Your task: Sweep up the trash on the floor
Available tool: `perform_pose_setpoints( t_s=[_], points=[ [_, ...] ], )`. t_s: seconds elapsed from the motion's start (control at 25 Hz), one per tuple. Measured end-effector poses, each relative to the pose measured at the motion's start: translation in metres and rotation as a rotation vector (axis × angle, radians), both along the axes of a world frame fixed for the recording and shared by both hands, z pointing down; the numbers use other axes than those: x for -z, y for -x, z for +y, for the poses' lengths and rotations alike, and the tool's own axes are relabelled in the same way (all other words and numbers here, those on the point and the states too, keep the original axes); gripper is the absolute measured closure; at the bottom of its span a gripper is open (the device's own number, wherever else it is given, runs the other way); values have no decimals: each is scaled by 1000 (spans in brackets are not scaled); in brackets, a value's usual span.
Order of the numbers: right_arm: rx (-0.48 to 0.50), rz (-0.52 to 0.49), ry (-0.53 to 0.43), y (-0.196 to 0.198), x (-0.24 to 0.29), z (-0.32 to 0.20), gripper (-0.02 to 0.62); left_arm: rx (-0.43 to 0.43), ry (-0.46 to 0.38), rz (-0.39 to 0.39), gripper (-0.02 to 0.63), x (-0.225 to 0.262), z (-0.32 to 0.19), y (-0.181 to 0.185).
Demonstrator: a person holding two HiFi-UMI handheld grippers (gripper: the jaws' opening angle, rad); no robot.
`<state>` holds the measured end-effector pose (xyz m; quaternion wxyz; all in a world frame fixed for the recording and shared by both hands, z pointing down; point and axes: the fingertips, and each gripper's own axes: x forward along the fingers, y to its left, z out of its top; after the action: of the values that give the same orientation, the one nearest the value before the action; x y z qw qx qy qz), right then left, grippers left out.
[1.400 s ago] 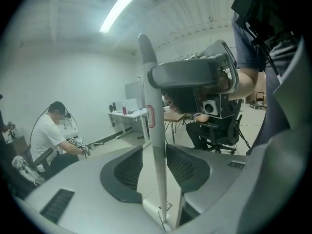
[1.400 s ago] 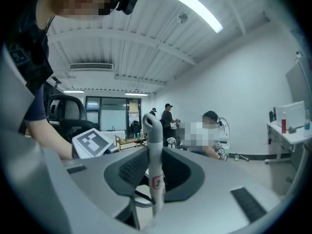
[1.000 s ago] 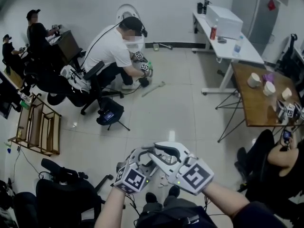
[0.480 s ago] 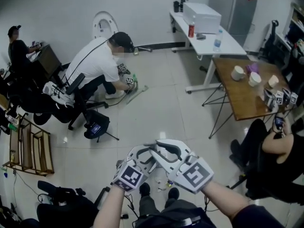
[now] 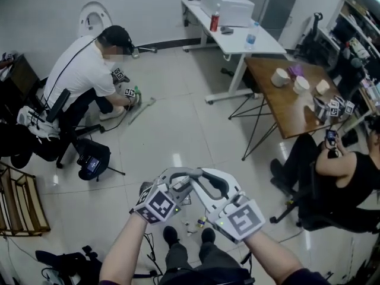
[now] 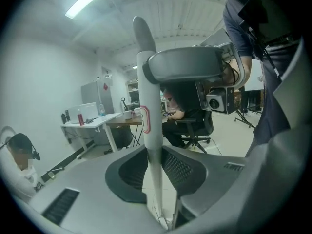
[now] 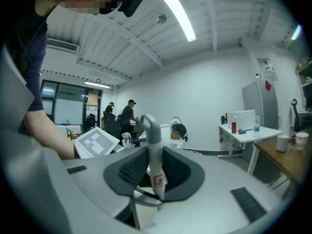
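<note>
Handles, two: my left gripper point(image 6: 153, 172), jaws just closing, clamps the white handle point(image 6: 148, 106); right gripper point(image 7: 155, 172) clamps the hooked handle point(image 7: 152, 140); both now lower, trash point(image 5: 195, 223) on the floor point(image 5: 178, 129) just beneath, so sweeping looks imminent.

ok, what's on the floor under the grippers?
Small trash pieces beside the person's shoes. The left gripper, fingers just closing on its pole, and right gripper cover the tiles beyond.

Your grey left hand-held gripper point(image 5: 173, 181) and grey right hand-held gripper point(image 5: 209, 186) carry black-and-white square-patterned cubes point(image 5: 155, 205). The slim white pole point(image 6: 148, 130) and the grey-capped white handle point(image 7: 155, 165) each show a red label. At one o'clock: white rectangular bench point(image 5: 234, 37), red can point(image 5: 214, 21).
</note>
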<state>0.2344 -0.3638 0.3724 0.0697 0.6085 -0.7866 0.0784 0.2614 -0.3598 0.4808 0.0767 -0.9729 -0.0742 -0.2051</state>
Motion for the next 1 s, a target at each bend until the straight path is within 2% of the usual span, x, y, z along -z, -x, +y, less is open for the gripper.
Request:
perform_pose_setpoints(
  t_s=[0.16,0.32,0.56,0.76,1.0],
  points=[
    [-51,-10,-12,-9,-28,-18,491,-32,-13,-9,515,-28,-18,-9],
    [-49,-26,-32,-8,-52,-29,491,-34,1,-8,515,-53,-29,-7],
    [-32,-24,-16,-4,-89,-30,491,54,49,19,515,-87,-32,-1],
    [-47,7,-21,-5,-92,-31,491,100,113,74,515,-92,-29,-2],
    [-71,60,-10,-7,-95,-13,491,25,90,60,515,-93,-13,-8]
  ],
)
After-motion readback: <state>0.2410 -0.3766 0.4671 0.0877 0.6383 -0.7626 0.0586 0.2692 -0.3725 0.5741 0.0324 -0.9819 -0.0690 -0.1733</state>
